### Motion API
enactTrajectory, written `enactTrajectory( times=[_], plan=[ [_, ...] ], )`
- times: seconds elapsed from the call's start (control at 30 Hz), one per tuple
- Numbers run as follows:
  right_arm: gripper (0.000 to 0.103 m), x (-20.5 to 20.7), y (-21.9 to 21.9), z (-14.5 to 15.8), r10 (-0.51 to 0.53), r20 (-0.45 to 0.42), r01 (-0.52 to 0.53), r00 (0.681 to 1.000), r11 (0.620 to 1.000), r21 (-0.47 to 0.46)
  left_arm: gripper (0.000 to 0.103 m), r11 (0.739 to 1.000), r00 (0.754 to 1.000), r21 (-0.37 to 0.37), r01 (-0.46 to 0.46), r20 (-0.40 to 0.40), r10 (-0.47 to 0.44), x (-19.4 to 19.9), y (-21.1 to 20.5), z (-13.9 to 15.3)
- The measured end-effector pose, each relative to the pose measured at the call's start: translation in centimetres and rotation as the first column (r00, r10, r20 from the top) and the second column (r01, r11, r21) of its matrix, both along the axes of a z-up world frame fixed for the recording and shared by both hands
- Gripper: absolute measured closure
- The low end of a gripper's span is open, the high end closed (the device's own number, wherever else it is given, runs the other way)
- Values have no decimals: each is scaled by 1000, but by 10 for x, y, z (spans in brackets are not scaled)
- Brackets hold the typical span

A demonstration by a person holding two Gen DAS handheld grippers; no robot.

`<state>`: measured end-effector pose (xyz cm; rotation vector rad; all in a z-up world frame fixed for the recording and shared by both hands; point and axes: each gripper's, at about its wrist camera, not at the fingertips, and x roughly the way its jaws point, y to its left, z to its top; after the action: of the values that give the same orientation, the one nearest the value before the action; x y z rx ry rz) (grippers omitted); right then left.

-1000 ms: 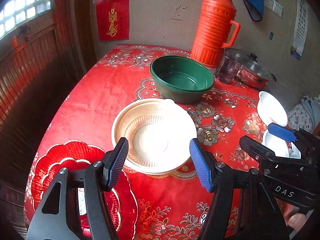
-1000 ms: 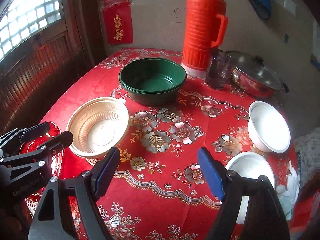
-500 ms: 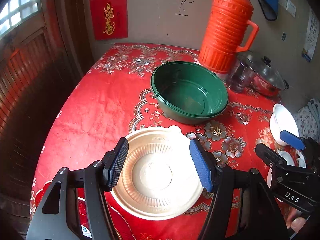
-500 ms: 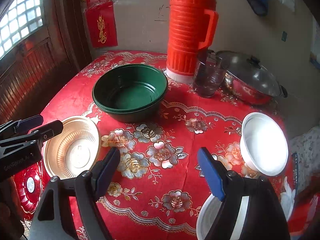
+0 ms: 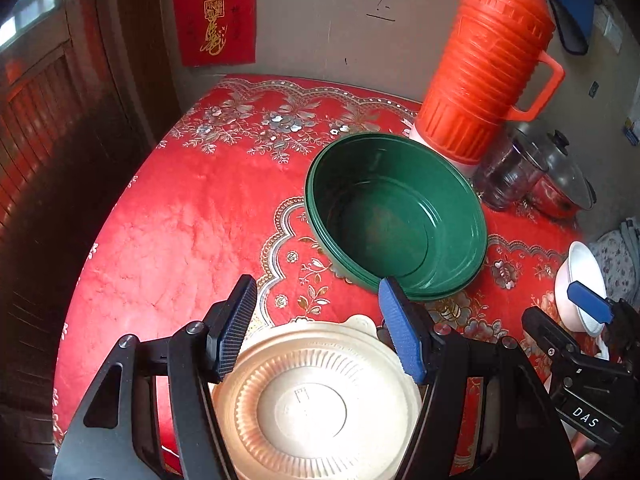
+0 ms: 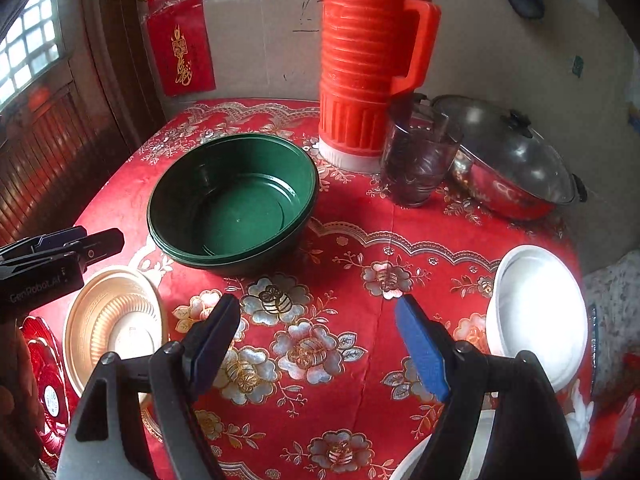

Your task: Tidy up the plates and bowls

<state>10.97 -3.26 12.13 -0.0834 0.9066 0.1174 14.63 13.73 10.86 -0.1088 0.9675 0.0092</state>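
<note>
Both claws, left (image 5: 316, 328) and right (image 6: 316, 344), spread and empty; green bowl (image 5: 396, 216) ahead, beige bowl (image 5: 316, 404) below, white bowl (image 6: 536, 316) rightward: nothing stacked yet.

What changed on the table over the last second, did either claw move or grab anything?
Both claws moved forward over the table toward the green bowl and the thermos. The left claw is now above the beige bowl's far rim, the right claw over bare cloth. Neither took hold of anything; both stayed open. The bowls, thermos, glass and pot did not shift.
</note>
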Motion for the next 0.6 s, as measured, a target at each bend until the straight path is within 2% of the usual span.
enactTrajectory(
  times=[0.6],
  plan=[
    [23,36,2,-3,-18,-22,18,1000,1000,-8,39,1000,1000,-21,-2,-20,1,30,0,-8]
  ],
)
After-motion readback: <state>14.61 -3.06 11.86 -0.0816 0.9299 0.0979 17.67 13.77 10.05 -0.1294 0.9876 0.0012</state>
